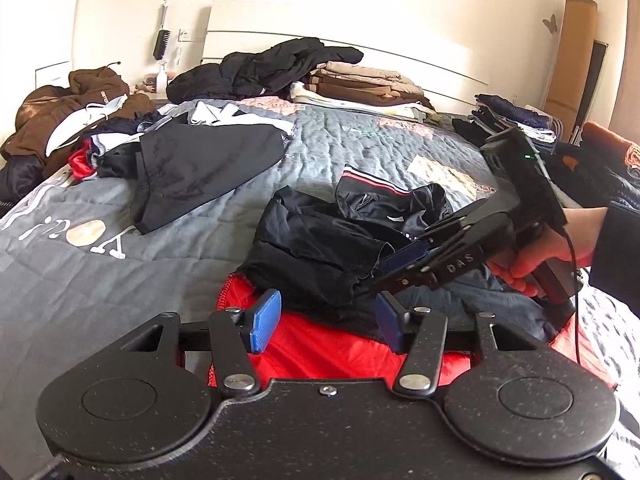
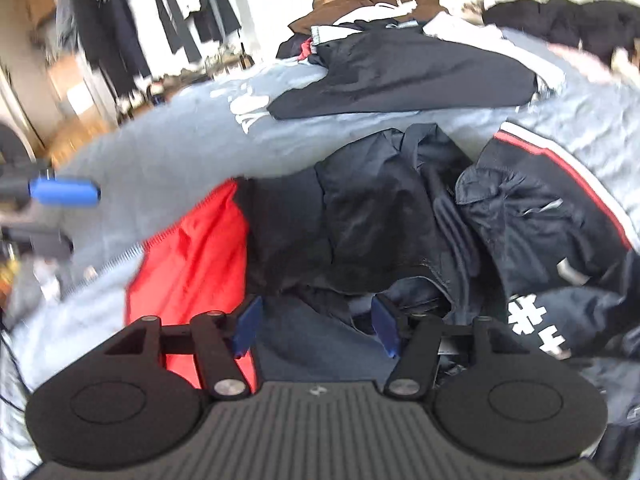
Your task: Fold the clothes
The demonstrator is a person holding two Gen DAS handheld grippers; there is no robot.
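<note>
At the far left edge of the bed [image 1: 120,248], a brown hoodie [image 1: 60,108] is slumping over the side in a heap of unsorted clothes, and just inward a black garment [image 1: 192,168] is lying spread flat. Below it, bare grey quilt is stretching open toward the near left corner, giving free room on that side.

In the middle, the left gripper [image 1: 326,322] is hovering with its blue fingers [image 1: 264,320] standing wide apart and holding nothing; red lining is showing between them. That lining belongs to the dark jacket [image 1: 344,240], which is lying crumpled on the quilt close to the near edge, its red inside turned out toward the camera and its striped hem [image 1: 372,182] sticking up at the far side.

Right of that, the right gripper [image 2: 316,328] is reaching in over the jacket, held by a hand [image 1: 560,248] coming from the right edge of the bed. In its own view its fingers are parted widely above the dark folds with nothing between them, though that view is blurred, so light contact with the cloth cannot be ruled out.

Along the headboard, folded clothes [image 1: 360,84] are stacked, and another folded pile [image 1: 516,120] is sitting at the far right edge.
</note>
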